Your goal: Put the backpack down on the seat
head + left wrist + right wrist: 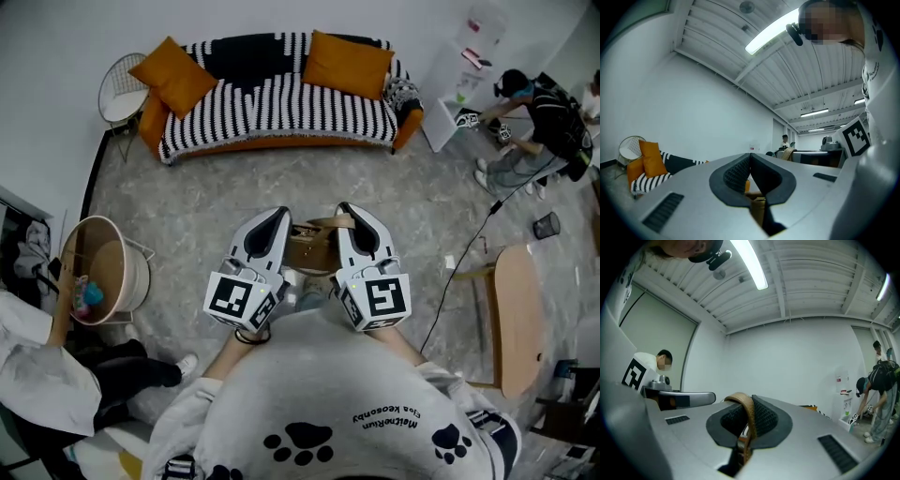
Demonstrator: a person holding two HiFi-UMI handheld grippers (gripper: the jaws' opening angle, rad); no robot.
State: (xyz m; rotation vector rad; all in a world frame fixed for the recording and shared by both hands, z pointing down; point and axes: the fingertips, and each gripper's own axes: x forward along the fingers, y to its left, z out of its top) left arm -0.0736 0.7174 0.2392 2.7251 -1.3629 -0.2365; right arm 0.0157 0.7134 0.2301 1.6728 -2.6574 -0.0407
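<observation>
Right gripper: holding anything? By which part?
Yes. The right gripper is shut on the tan strap of the backpack. The strap loops over the jaw tips.

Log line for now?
left gripper: shut on backpack | right gripper: shut on its strap | sofa: ahead, backpack not yet there

Left gripper (279, 217) and right gripper (345, 210) sit level, abreast, clamped.
</observation>
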